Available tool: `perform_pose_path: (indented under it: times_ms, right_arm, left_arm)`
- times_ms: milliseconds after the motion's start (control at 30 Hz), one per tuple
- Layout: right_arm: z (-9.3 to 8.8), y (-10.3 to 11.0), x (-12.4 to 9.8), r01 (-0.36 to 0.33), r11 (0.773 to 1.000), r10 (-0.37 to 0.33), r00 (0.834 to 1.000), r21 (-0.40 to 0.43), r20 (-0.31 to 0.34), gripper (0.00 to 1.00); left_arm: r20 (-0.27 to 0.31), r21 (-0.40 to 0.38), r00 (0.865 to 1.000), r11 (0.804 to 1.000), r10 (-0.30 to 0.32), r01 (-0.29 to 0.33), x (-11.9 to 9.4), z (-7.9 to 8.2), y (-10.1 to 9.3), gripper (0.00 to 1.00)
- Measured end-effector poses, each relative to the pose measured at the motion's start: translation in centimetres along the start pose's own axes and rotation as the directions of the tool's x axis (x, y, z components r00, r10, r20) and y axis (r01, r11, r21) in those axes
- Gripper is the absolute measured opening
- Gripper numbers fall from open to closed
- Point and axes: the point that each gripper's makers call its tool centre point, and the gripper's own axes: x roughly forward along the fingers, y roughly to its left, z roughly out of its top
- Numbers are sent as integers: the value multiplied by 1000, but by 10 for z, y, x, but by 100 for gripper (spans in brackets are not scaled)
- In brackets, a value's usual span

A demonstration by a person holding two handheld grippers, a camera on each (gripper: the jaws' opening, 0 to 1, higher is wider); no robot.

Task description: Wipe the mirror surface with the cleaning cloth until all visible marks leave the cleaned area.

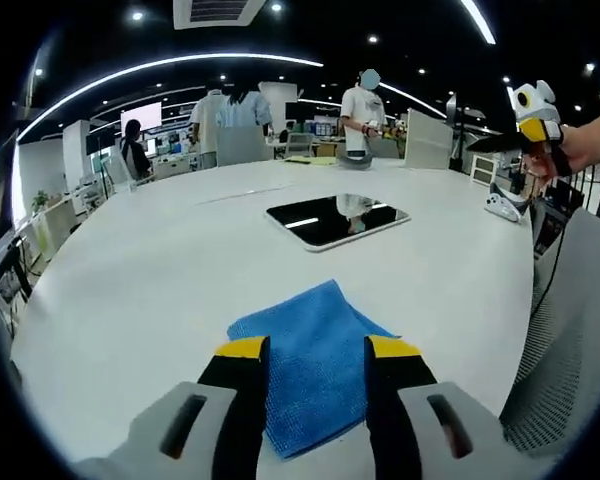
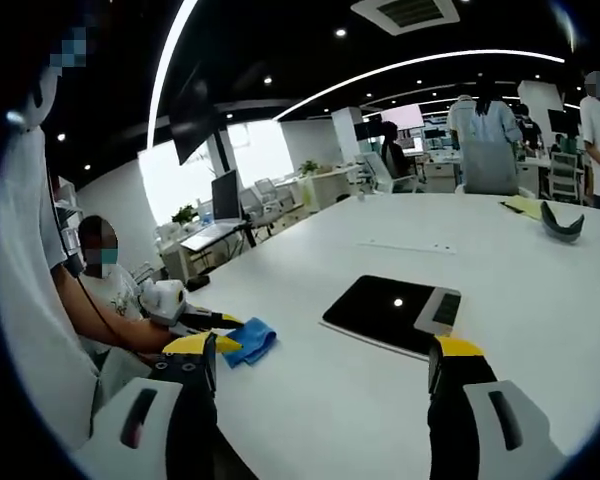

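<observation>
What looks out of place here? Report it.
Nothing stands out. The mirror lies flat and whole on the white table; the blue cleaning cloth lies slightly rumpled between the left gripper's open jaws.

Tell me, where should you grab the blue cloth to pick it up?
Probably the near edge of the blue cloth, coming in low from this side. It lies flat and crumpled on the white table, right between the open jaws of the left hand-held gripper, so closing there should pinch a fold.

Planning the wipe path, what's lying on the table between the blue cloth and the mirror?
Nothing; in the left gripper view bare white table separates the cloth from the mirror.
</observation>
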Motion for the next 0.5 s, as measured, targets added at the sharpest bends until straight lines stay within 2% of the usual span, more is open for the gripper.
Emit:
perform_pose_path:
  times_ms: [233,500]
  right_arm:
    - [-1,0,3,2,1000,-2,1000,-2,-13,87]
    - [-1,1,6,0,1000,0,1000,-8,-21,87]
  left_arm:
    - [-14,-4,1000,1000,-1,1,6,-9,3,33]
    - [-5,64,1000,998,-3,3,6,-10,4,30]
